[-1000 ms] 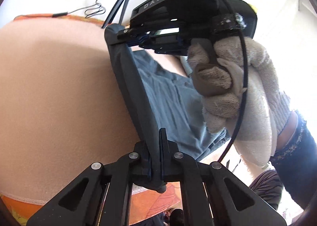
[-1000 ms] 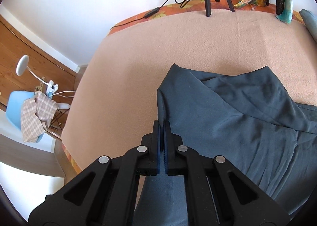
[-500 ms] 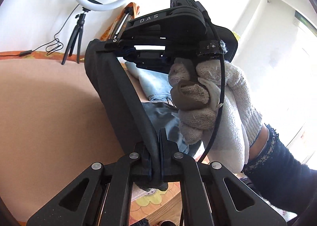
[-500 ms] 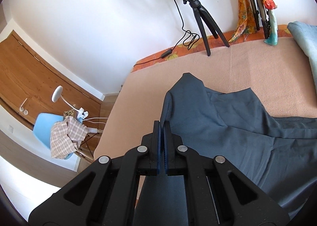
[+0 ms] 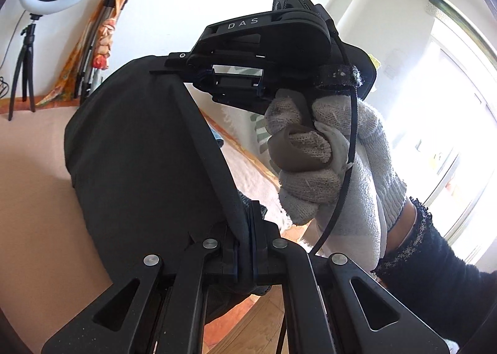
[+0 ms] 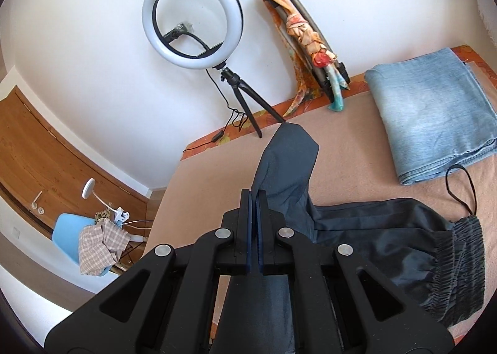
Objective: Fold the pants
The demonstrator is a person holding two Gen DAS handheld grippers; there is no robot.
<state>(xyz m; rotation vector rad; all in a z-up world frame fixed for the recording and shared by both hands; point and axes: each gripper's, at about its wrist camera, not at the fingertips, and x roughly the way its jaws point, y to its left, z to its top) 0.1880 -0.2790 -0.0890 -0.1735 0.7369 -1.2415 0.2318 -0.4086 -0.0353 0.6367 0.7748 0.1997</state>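
Left gripper [image 5: 245, 242] clenched on pants [image 5: 139, 167] edge, fabric held raised. Right gripper [image 6: 255, 223] clenched on pants [image 6: 388, 239] hem, leg lifted off bed [image 6: 351, 149]; waistband spread on bed at right. Beyond: jeans [image 6: 431, 118] folded, ring light [image 6: 192, 24] by wall.

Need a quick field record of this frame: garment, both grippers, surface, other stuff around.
garment: dark pants, leg end lifted, elastic waistband lying on the surface
left gripper: shut on pants fabric
right gripper: shut on pants fabric
right hand: knit glove, gripping the right gripper's handle
surface: peach blanket
nearby: folded jeans, ring light on tripod
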